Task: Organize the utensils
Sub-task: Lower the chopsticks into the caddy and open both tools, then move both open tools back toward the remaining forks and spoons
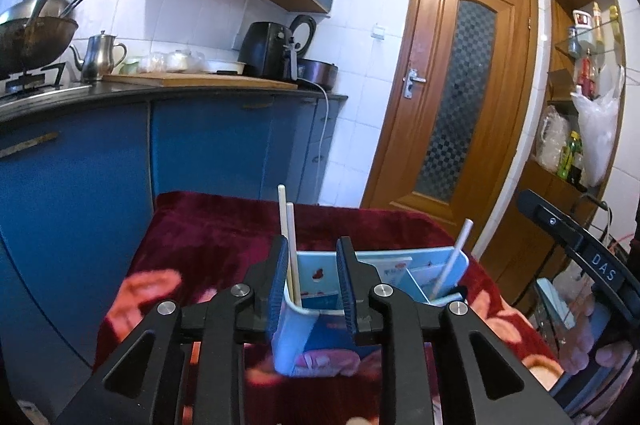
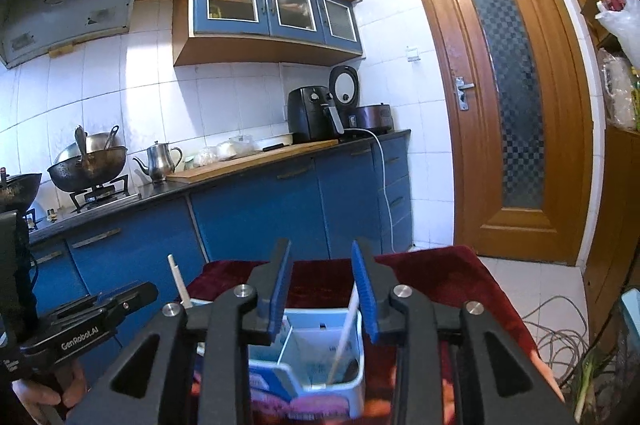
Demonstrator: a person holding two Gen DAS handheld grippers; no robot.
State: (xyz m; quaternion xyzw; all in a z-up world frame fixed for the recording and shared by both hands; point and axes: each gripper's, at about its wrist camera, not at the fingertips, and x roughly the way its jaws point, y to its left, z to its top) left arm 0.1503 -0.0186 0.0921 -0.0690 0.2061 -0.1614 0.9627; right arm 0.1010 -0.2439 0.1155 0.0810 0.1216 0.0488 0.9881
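The pale blue utensil holder (image 1: 372, 289) stands on the red-blanketed table (image 1: 208, 237), divided into compartments. Counted: two cream chopsticks (image 1: 289, 249) stand together in its left compartment, and one white stick (image 1: 450, 265) leans in the right (possibly another chopstick). The left gripper (image 1: 312, 289) has its fingers apart, straddling the holder's left corner without pressing it; the right gripper (image 2: 322, 297) also has its fingers apart, empty, above the right compartment. Judged, a placing step looks finished; the next move calls for fetching another utensil
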